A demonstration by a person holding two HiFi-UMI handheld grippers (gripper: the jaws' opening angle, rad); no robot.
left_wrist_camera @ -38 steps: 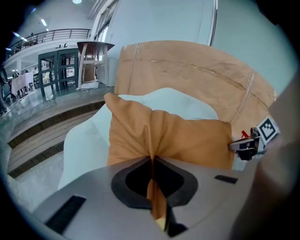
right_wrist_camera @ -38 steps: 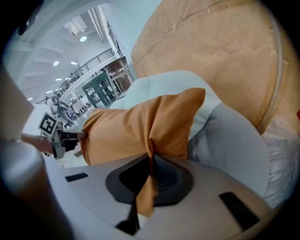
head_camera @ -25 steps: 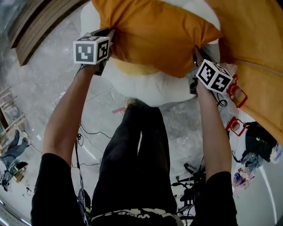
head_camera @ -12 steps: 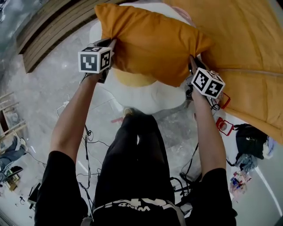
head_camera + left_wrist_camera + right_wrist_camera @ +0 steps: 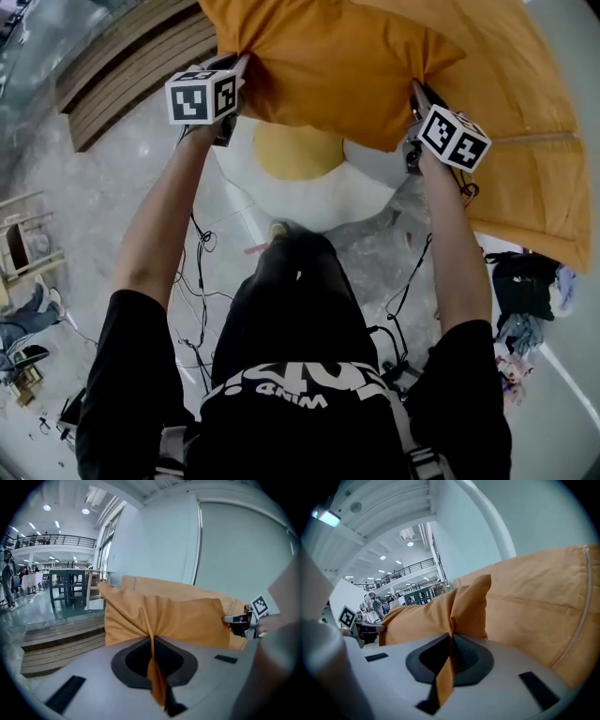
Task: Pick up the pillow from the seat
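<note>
Both grippers hold the orange pillow (image 5: pixel 328 75) in the air above the white seat (image 5: pixel 309 202), whose own orange pad (image 5: pixel 295 150) lies uncovered below it. My left gripper (image 5: pixel 239 70) is shut on the pillow's left edge, and my right gripper (image 5: pixel 417 94) is shut on its right corner. In the left gripper view a fold of pillow (image 5: pixel 178 620) fabric is pinched in the left gripper (image 5: pixel 152 648), and the right gripper (image 5: pixel 239 620) shows at the far end. In the right gripper view the pillow (image 5: pixel 440 611) corner runs into the shut right gripper (image 5: pixel 451 644).
A large orange cushion (image 5: pixel 534 141) fills the right behind the pillow, also the big cushion (image 5: pixel 543 602) in the right gripper view. Wooden steps (image 5: pixel 122 66) lie at the upper left. Cables (image 5: pixel 197 281) trail over the floor, and dark bags (image 5: pixel 525 281) sit at the right.
The pillow has risen off the seat and up the frame with both grippers shut on it. The seat's orange pad now shows fully beneath it.
</note>
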